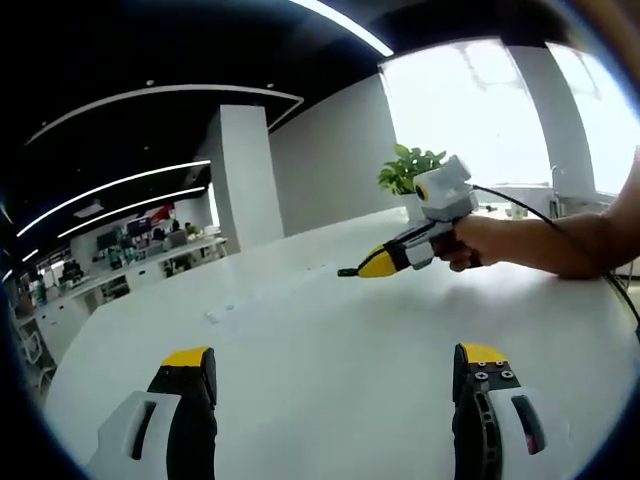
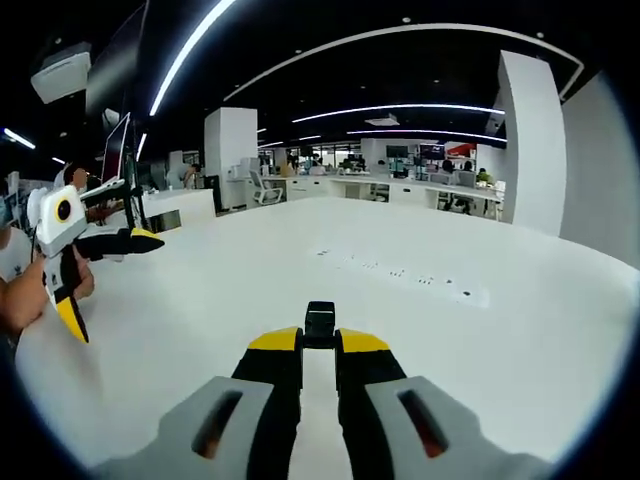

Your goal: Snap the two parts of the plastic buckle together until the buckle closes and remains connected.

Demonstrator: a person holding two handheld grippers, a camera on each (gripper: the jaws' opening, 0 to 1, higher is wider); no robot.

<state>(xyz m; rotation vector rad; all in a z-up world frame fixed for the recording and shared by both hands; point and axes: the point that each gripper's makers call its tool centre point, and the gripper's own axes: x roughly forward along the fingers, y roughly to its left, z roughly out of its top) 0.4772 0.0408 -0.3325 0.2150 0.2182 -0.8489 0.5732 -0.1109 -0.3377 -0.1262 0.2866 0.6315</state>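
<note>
White desk (image 1: 330,330) all around. In the left gripper view, the left claw (image 1: 335,385) stands spread wide, nothing between its yellow tips, low over the bare surface. Further right, a hand (image 1: 478,243) holds the right claw, which pokes in with something small and dark at its tip. In the right gripper view, the right claw (image 2: 319,343) is pinching a black buckle part (image 2: 320,322), above the desk.
</note>
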